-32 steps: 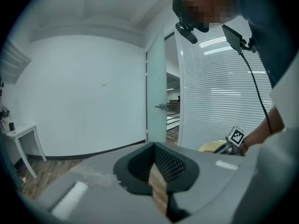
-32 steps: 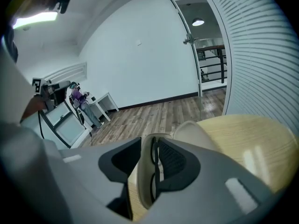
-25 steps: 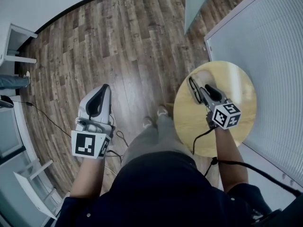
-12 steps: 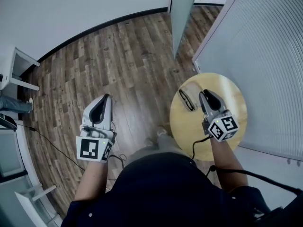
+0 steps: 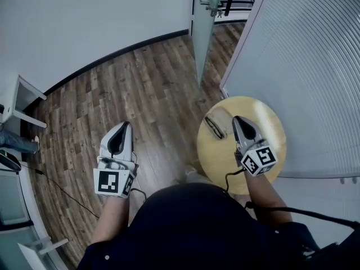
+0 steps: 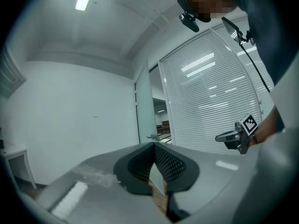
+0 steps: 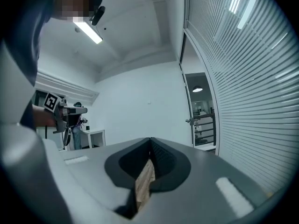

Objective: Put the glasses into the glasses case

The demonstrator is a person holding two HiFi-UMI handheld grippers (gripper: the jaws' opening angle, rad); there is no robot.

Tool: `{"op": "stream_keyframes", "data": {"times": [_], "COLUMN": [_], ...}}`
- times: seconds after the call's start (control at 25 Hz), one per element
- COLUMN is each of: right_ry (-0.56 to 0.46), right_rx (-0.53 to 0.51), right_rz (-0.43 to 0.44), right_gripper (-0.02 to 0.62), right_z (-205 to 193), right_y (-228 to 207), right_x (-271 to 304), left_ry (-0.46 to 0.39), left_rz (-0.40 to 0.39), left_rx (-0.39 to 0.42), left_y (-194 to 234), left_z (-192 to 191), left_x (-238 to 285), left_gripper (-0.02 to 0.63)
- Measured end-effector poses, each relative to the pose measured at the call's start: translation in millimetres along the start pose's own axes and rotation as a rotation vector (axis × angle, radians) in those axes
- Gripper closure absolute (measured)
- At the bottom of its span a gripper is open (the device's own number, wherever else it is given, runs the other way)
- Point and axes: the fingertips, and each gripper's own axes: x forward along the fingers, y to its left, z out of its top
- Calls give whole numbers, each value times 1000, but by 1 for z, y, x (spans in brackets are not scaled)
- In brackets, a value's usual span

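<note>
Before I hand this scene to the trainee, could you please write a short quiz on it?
1. True or false: the left gripper has its jaws wide apart.
2. Which gripper shows above the round wooden table in the head view? A: left. B: right. C: both.
3. Where do the glasses lie?

Key
1. False: in the left gripper view its jaws are together with nothing between them.
2. B: the right gripper, also shut and empty. The left one is over the floor.
3. On the table, just to the picture's left of the right gripper; nothing holds them.
</note>
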Motion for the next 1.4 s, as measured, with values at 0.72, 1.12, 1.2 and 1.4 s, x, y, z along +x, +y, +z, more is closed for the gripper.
{"op": "stream_keyframes", "data": {"times": [0.72, 1.12, 1.2, 1.4], "right_ry": [-8, 3, 1, 6], "right_rx": [29, 51, 55, 67], "right_rz": [12, 40, 30, 32], "right_gripper": [586, 586, 586, 586], "right_z": [-3, -14, -10, -11], "right_y": [16, 13, 7, 5], "right_x": [10, 29, 24, 22], "left_ry": [26, 44, 36, 39], "left_rz": [68, 104, 85, 68], "left_rx": [34, 38, 41, 37], "left_y": [30, 44, 39, 31], "left_z": [-16, -15, -8, -6], "left_x": [-34, -34, -25, -22], "left_gripper": [603, 603, 603, 603]}}
